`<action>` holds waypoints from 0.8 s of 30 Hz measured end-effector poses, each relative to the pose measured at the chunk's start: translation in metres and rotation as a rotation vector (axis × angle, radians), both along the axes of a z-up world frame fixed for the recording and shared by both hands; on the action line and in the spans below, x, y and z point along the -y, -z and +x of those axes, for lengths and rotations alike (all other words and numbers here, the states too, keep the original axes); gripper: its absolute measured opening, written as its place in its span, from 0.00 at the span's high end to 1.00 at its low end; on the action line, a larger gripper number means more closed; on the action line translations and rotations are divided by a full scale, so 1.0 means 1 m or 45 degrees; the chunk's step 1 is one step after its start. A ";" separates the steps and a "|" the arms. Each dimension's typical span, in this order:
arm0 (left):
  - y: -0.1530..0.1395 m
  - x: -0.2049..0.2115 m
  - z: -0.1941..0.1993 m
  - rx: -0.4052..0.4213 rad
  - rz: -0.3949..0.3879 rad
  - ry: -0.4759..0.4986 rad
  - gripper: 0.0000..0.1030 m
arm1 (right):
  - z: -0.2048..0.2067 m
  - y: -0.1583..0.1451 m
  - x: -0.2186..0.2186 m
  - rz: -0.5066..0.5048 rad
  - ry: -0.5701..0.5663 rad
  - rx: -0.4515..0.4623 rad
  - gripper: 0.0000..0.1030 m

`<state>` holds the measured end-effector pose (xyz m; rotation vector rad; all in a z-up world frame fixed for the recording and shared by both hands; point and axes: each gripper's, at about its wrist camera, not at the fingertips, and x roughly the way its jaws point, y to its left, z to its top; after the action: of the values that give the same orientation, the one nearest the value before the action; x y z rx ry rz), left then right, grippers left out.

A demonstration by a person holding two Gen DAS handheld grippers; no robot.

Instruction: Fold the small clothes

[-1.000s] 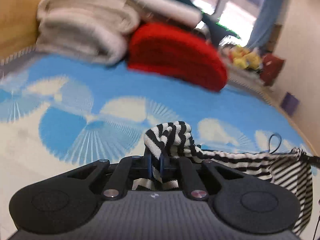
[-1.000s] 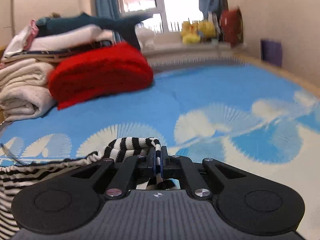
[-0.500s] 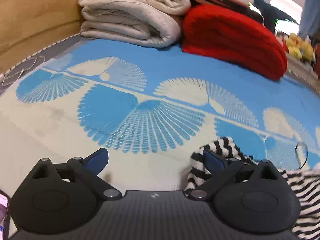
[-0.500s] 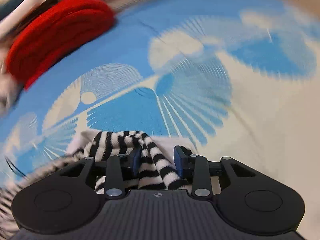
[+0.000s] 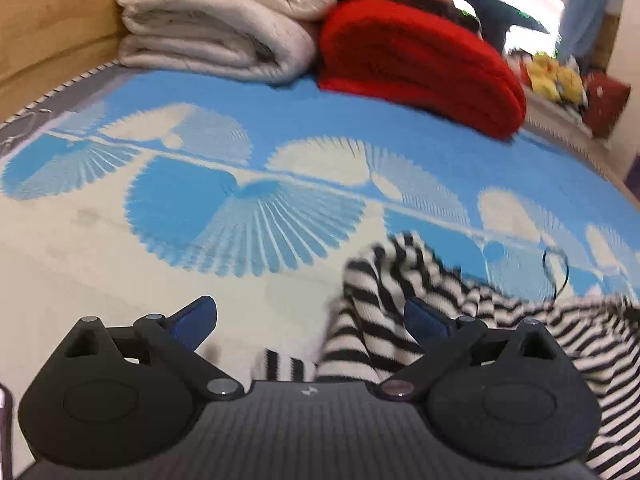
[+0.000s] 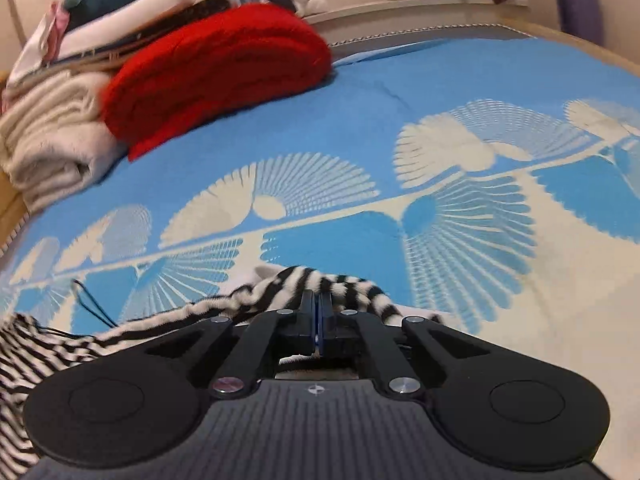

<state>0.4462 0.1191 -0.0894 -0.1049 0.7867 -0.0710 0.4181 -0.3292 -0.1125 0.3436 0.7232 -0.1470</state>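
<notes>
Left wrist view shows the left tool (image 5: 310, 316) spread wide beside the black-and-white striped knit garment (image 5: 400, 280) at lower right, while the right tool (image 6: 319, 312) pinches it closed at lower centre, so the next fold seems to need a fresh left grasp.

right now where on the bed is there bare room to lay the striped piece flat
Free: the blue-and-cream bedspread between the striped garment and the folded piles. Crowded: the far edge, where the red knit sits beside the cream blankets, other laundry stacked above.
</notes>
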 end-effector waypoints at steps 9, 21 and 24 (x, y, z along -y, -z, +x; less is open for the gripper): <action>0.018 -0.006 0.017 -0.112 0.034 -0.078 0.02 | 0.008 0.007 0.033 0.356 0.185 -0.031 0.94; -0.043 -0.036 -0.108 -0.216 0.108 0.011 0.01 | -0.194 -0.069 0.018 0.131 0.193 0.008 0.29; -0.023 -0.032 -0.148 -0.253 0.123 0.094 0.01 | -0.215 -0.045 0.021 0.108 0.197 -0.095 0.29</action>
<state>0.2977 0.1510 -0.0668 0.0094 0.9909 -0.0934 0.2029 -0.3504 -0.0677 0.4773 0.7780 -0.2770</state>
